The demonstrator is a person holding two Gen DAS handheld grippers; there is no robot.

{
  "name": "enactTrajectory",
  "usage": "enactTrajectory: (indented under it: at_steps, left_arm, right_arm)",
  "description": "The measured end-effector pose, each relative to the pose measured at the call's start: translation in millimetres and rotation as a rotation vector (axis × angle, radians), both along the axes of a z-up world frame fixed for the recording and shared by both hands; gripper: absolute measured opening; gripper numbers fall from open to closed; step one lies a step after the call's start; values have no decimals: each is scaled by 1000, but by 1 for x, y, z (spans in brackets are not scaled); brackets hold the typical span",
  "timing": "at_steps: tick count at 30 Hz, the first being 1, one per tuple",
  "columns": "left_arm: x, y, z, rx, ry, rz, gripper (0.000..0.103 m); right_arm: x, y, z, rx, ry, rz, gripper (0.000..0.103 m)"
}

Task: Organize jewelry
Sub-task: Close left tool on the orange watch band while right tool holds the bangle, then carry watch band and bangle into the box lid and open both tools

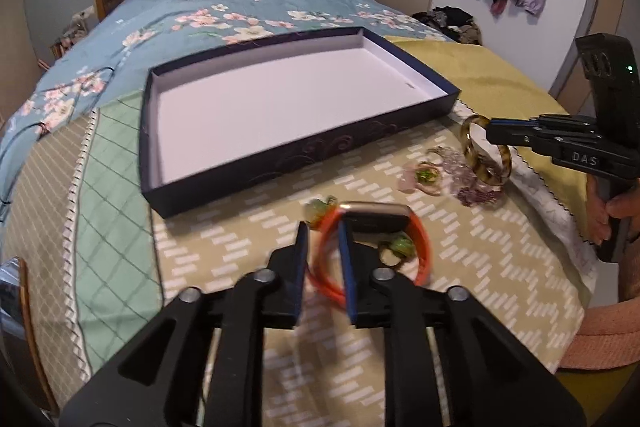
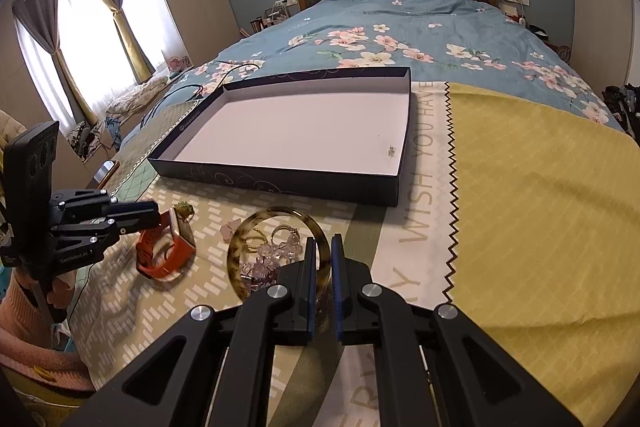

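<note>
Pinching the orange watch (image 1: 376, 227) by its strap, your left tool (image 1: 323, 227) holds it just above the patterned cloth (image 1: 248, 251) on the bed, near the dark box (image 1: 280, 163). Your right tool (image 2: 323, 241) clamps the tortoiseshell bangle (image 2: 240, 247) upright over the purple beads (image 2: 276, 251).

— Items? 
— Orange watch (image 1: 360, 247), lower centre, on the cloth. Tortoiseshell bangle (image 2: 276, 251), tilted up off the cloth. Beads (image 1: 472, 183) and pink charm (image 1: 424, 179) heaped, right.
— Box (image 1: 280, 163)?
— Dark, open, white-lined, centre frame.
</note>
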State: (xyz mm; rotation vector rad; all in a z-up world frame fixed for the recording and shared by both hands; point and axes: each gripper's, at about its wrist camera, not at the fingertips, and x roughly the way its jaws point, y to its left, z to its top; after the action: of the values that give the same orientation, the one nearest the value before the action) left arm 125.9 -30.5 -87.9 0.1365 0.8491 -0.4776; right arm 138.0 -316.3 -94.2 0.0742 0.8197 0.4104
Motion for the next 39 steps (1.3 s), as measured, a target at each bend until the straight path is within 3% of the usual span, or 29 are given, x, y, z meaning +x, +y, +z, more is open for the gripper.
enactTrajectory:
  at_steps: [10,12,15,27,33,39]
  left_arm:
    - [10,-3,-14,47,46,-67,22]
    - [12,-6,-17,49,60,-75,12]
    - [12,-7,-17,50,54,-61,8]
    - [29,26,25,-170,33,45,8]
    - [72,40,43,-210,14,141,8]
    - [126,40,46,-198,17,221,8]
  right_arm:
    - [1,2,1,-2,-6,7,6]
    - [3,2,2,-5,-7,9,6]
    - [7,3,6,-12,-14,12,6]
    - [44,14,32,-37,-73,36,6]
    - [83,26,44,-38,-90,32,6]
    - [129,41,45,-62,-79,15,6]
